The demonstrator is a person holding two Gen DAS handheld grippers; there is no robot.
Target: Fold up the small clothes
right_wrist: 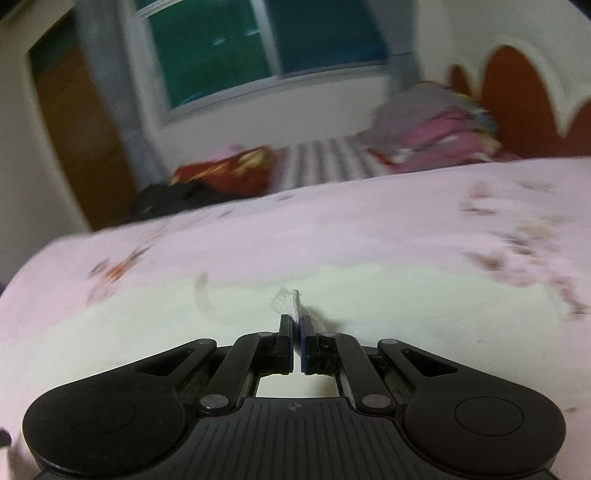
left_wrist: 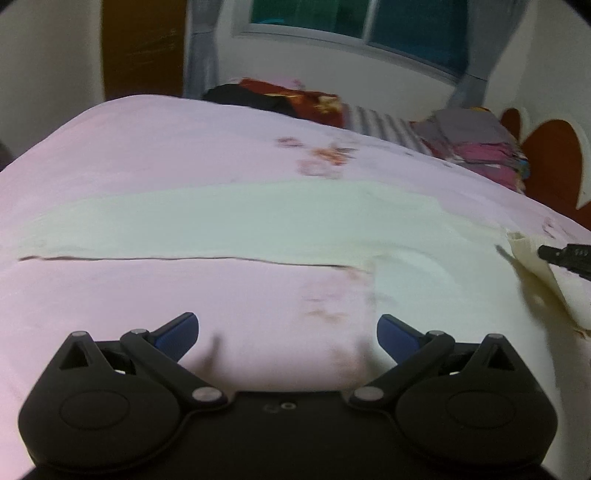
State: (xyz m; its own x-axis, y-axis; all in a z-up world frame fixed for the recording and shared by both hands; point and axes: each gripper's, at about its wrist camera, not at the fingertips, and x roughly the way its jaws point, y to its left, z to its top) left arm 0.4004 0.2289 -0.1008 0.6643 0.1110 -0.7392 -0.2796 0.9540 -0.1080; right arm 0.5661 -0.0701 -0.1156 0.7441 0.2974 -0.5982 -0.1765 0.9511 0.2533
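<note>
One pale cream garment (left_wrist: 236,218) lies spread flat across the pink floral bedsheet (left_wrist: 147,147), with a pink layer lapped over its near part in the left wrist view. The left gripper (left_wrist: 288,334) hangs over the pink cloth with its two blue-padded fingers spread wide and nothing between them. The right gripper (right_wrist: 296,332) has its fingers pressed nearly together on a bunched edge of the cream garment (right_wrist: 288,301), which sticks out past the fingertips; the same gripper tip (left_wrist: 565,254) shows at the far right of the left view, lifting a corner. Behind stand one stack of folded clothes (left_wrist: 476,147), one red patterned heap (left_wrist: 306,99) with something dark beside it, possibly more clothing, a striped sheet (left_wrist: 380,125), a window (left_wrist: 354,22) and a red-and-white headboard (left_wrist: 550,162).
</note>
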